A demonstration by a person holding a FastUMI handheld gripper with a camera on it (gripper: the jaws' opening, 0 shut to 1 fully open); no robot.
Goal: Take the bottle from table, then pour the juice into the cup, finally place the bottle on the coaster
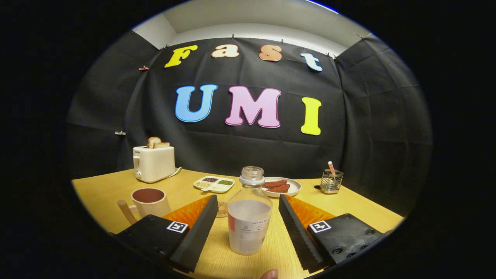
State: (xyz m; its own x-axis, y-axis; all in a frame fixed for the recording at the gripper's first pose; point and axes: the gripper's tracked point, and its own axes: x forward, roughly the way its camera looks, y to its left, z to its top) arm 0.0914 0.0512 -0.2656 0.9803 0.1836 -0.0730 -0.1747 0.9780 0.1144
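Tongs: the gripper (248, 228) is spread wide, one finger on each side of the bottle, and neither finger touches it
Bottle: the see-through bottle (249, 217) stands straight up on the table between the two fingers, with a gap on both sides; it has no cap, a white ring sits around its neck, and pale juice fills it about halfway up
Fingertip: a bit of a person's fingertip (269, 274) peeks in on the near side of the bottle
Coaster: the small round coaster (222, 209) lies flat just to the left of the bottle and a little behind it, partly hidden by the left finger
Cup: the cream cup (150, 201) with a handle stands left of the bottle, past the left finger
Table: the yellow wooden table (360, 203) holds it all
Plate: a white plate (290, 188) with brown food sits right behind the bottle
Snack tray: a white tray (214, 184) with little parts sits behind the bottle, to its left
Toaster: a white toaster (154, 163) with bread poking out stands far behind and left of the bottle
Wire holder: a small metal holder (332, 181) stands behind and right of the bottle
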